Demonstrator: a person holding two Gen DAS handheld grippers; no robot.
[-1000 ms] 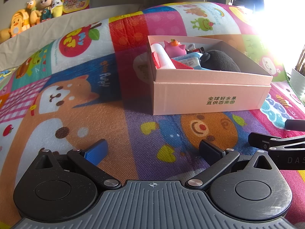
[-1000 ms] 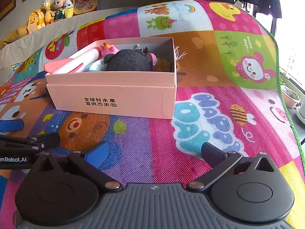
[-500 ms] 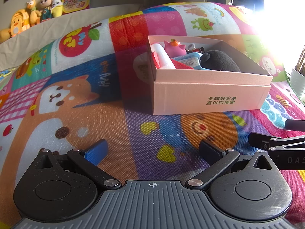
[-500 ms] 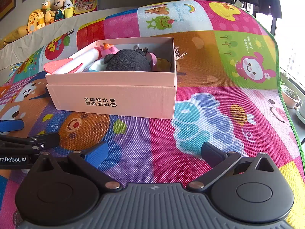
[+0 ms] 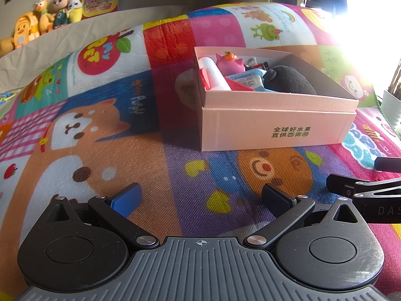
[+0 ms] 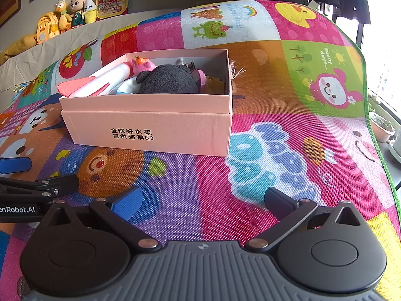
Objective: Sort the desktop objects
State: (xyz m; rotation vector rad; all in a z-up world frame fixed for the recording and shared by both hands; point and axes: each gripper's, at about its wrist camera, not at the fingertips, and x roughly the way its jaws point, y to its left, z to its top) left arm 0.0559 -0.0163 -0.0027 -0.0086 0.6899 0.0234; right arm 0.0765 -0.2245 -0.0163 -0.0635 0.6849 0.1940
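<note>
Both the left gripper (image 5: pixel 200 198) and right gripper (image 6: pixel 200 199) stand with jaws spread wide, holding nothing, low over the play mat (image 6: pixel 288 105). Beyond them sits the pink box (image 6: pixel 150 128), holding a dark plush (image 6: pixel 168 80), pink pig toy (image 5: pixel 229 62) and white tube (image 5: pixel 215 75).

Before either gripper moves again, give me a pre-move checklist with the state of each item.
1. Left gripper fingers apart and holding nothing: ok.
2. Right gripper fingers apart and holding nothing: ok.
3. Pale pink cardboard box sits flat on the colourful cartoon play mat, top open: ok.
4. Black plush toy, pink pig figure and white foam rocket with red fins are inside the box: ok.
5. No loose items left on the mat: cannot tell; only a frayed scrap shows at the box's far right corner.
</note>
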